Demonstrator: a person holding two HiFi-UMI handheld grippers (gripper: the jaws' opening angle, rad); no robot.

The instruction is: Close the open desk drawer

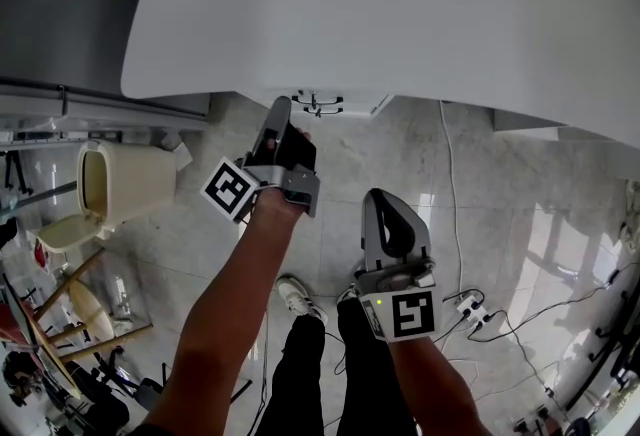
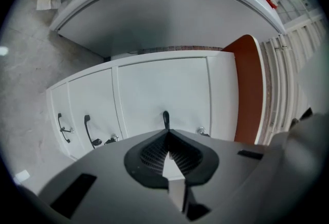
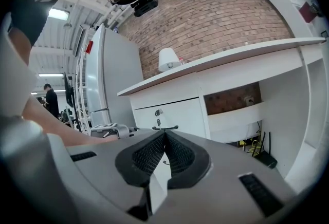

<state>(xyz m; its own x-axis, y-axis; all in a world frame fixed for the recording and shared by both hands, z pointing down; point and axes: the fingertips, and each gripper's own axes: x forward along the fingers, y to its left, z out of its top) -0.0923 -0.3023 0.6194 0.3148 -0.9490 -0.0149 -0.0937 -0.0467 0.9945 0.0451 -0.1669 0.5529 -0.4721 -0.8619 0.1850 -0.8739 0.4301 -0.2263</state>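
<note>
The white desk (image 1: 400, 4) fills the top of the head view. Below its edge, the drawer fronts (image 1: 355, 105) with black handles (image 1: 318, 104) peek out. My left gripper (image 1: 281, 106) points level at them, shut and holding nothing. In the left gripper view, its tip (image 2: 166, 131) sits just short of one drawer's black handle (image 2: 165, 117), and I cannot tell whether it touches. Two more handles (image 2: 88, 133) lie to the left. My right gripper (image 1: 379, 197) hangs further back, shut and empty. In its own view its tip (image 3: 164, 132) lies before a drawer front (image 3: 177, 115).
A cream bin (image 1: 110, 184) and a wooden stool (image 1: 80, 309) stand at the left on the tiled floor. A power strip (image 1: 470, 309) and cables lie at the right. A grey fridge (image 3: 110, 84) stands beside the desk, which bears a lamp (image 3: 167, 58).
</note>
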